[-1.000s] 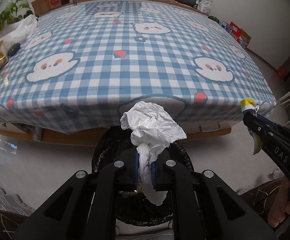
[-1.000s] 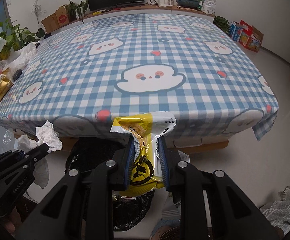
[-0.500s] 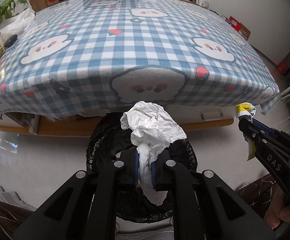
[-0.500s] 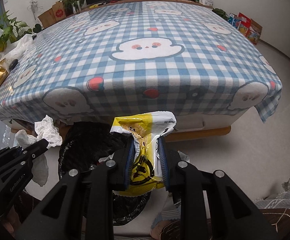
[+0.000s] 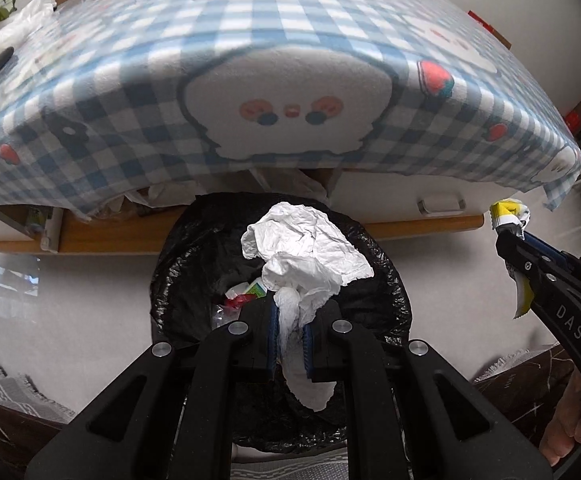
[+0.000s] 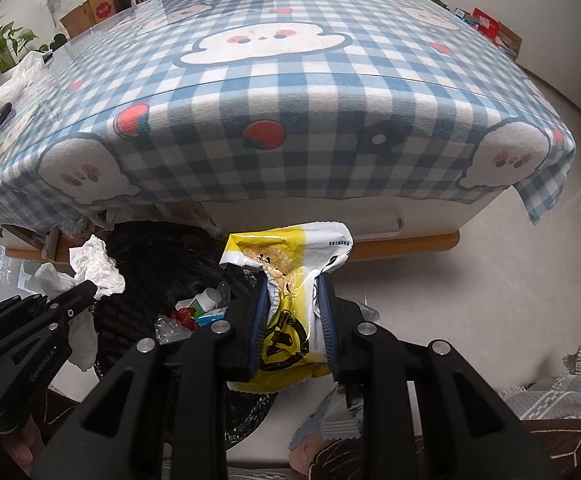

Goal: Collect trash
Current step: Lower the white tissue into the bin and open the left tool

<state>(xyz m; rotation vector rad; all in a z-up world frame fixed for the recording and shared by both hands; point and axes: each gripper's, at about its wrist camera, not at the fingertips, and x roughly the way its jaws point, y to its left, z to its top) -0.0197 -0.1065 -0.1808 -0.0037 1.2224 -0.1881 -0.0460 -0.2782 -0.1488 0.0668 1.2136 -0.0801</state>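
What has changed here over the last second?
Both grippers sank toward the black-lined bin; its trash now shows. Unchanged: the left gripper still clamps the crumpled tissue, the right gripper the yellow wrapper. Nothing released.

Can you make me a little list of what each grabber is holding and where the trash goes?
left gripper: shut on the crumpled white tissue
right gripper: shut on the yellow snack wrapper
bin: black-lined trash bin on the floor, by the table edge
position of tissue: over the bin's opening
position of wrapper: near the bin's right edge in the right wrist view
already in bin: small bits of packaging, red, white and blue
table: blue checked tablecloth with white cartoon faces
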